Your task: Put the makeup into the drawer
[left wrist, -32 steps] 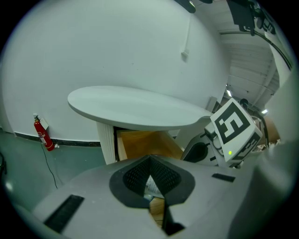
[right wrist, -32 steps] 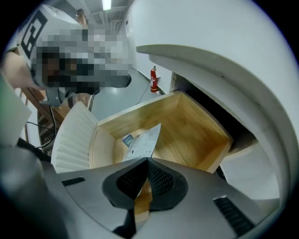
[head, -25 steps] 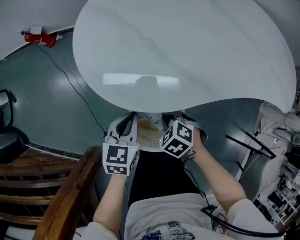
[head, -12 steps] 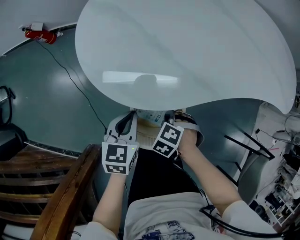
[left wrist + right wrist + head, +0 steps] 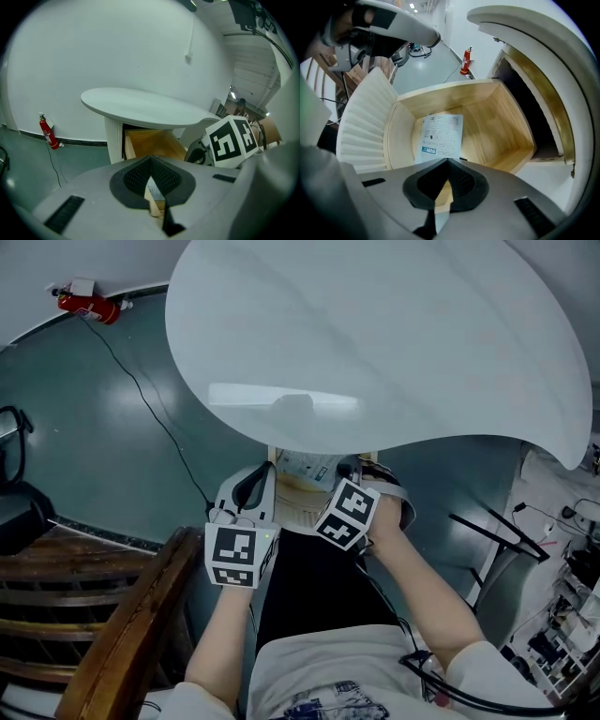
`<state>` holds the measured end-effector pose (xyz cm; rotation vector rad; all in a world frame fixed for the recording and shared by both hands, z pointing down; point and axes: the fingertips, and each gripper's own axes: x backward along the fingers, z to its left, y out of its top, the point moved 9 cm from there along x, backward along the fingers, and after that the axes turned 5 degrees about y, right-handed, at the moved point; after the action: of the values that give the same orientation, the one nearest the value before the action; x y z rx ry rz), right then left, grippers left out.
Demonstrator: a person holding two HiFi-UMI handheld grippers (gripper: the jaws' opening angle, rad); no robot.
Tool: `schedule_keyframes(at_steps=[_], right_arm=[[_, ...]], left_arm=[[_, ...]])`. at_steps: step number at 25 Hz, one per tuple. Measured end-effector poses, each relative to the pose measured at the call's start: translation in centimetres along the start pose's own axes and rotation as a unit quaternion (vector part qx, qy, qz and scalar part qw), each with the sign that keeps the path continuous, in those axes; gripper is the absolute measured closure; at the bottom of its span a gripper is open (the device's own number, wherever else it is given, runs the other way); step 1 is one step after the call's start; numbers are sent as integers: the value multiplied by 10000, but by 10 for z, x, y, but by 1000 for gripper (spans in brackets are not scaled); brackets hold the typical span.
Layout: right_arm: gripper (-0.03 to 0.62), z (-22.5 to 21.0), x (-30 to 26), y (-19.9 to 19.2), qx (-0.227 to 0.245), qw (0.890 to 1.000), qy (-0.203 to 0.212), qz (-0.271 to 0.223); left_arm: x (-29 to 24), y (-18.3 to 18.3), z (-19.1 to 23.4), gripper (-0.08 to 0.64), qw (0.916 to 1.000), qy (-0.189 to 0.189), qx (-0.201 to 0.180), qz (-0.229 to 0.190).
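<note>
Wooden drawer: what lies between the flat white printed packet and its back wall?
Nothing. The right gripper view shows only bare light-wood floor between the flat white printed packet and the wooden drawer's back wall.

The tabletop (image 5: 375,334) overhangs the open drawer (image 5: 497,122); only its front lies clear from above.

Light: I see soft, even overhead light.
Glare: pale strip on the bench (image 5: 281,397) top.
Shadow: dark behind the drawer (image 5: 487,131).
Edges: gripper views bend, corners black.
</note>
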<state>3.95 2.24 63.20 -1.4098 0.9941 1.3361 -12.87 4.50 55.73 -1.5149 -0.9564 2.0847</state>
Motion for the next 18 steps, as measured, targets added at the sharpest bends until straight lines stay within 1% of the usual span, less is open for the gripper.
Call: schedule_keyframes(at_steps=[6, 12, 18], right_arm=[[575, 10, 8, -4, -123, 9998, -110, -125], [575, 21, 30, -8, -271, 9987, -281, -312], [575, 34, 64, -7, -564, 9956, -292, -690]], left_arm=[[15, -3, -4, 514, 9999, 3, -95, -92], [37, -1, -11, 514, 9995, -4, -247, -220], [66, 8, -14, 514, 9985, 84, -369, -394]])
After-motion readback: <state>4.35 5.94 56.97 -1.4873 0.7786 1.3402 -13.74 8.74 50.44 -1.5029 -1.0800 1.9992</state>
